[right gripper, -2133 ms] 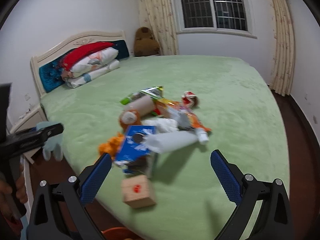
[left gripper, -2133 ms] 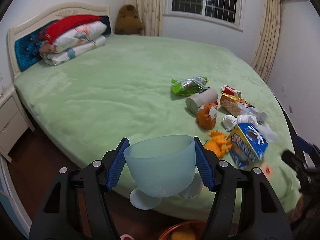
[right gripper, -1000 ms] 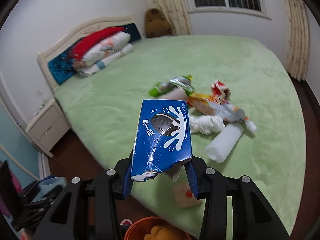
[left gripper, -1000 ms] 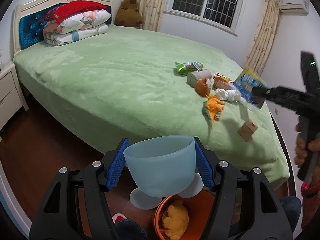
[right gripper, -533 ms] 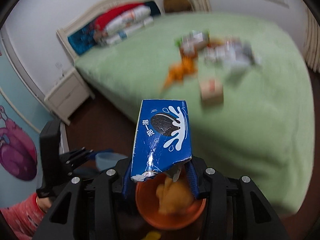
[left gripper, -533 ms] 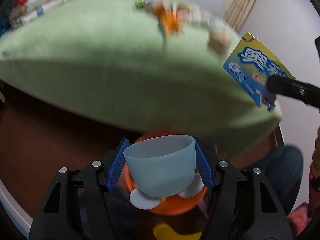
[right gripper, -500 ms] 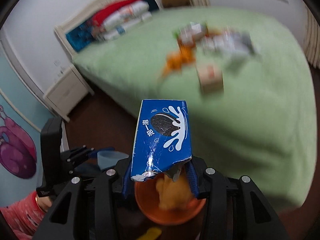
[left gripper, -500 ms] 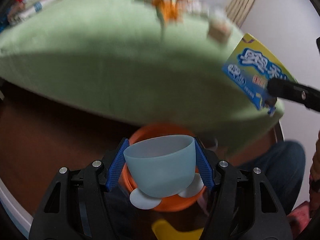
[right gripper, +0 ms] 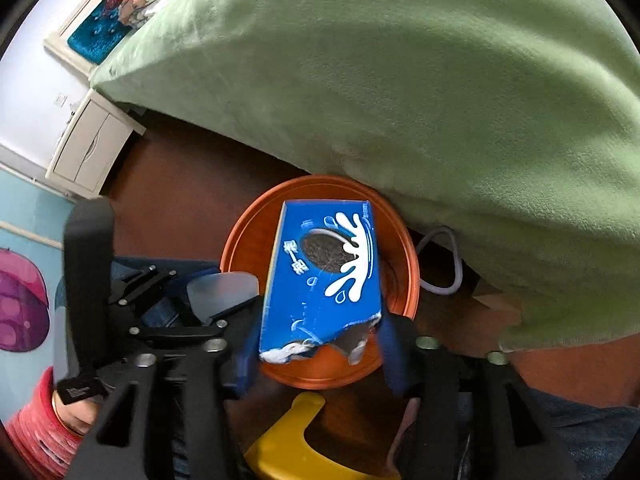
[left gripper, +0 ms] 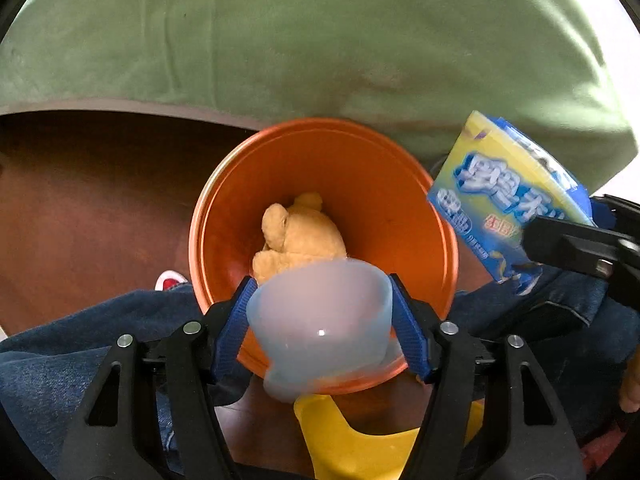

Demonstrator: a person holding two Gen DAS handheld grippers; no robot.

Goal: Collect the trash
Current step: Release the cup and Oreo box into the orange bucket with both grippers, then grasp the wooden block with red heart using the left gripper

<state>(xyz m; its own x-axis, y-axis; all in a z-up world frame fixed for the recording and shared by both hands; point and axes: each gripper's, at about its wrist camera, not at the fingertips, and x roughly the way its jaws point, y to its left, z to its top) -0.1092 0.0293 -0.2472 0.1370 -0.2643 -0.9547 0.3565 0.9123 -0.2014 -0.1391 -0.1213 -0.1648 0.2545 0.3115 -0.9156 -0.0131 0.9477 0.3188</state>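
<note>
1. Jaws of left gripper [left gripper: 320, 326] clamp one pale blue cup [left gripper: 318, 312], held over the near rim of the orange bin [left gripper: 224, 208].
2. Jaws of right gripper [right gripper: 318, 344] pinch one torn blue cookie box [right gripper: 320, 276], directly above the bin; in the left view it sits at 3 o'clock.
3. One bin on the brown floor [left gripper: 80, 200], against the green bed [left gripper: 320, 40] edge at 12 o'clock. One tan plush lump [left gripper: 298, 236] already lies inside.
4. Progress, judged: one item binned, two carried items above the bin, not yet dropped. Bed top out of view, so I can't tell what's left there.
5. One yellow object [right gripper: 288, 440] at 6 o'clock, unclear what.
</note>
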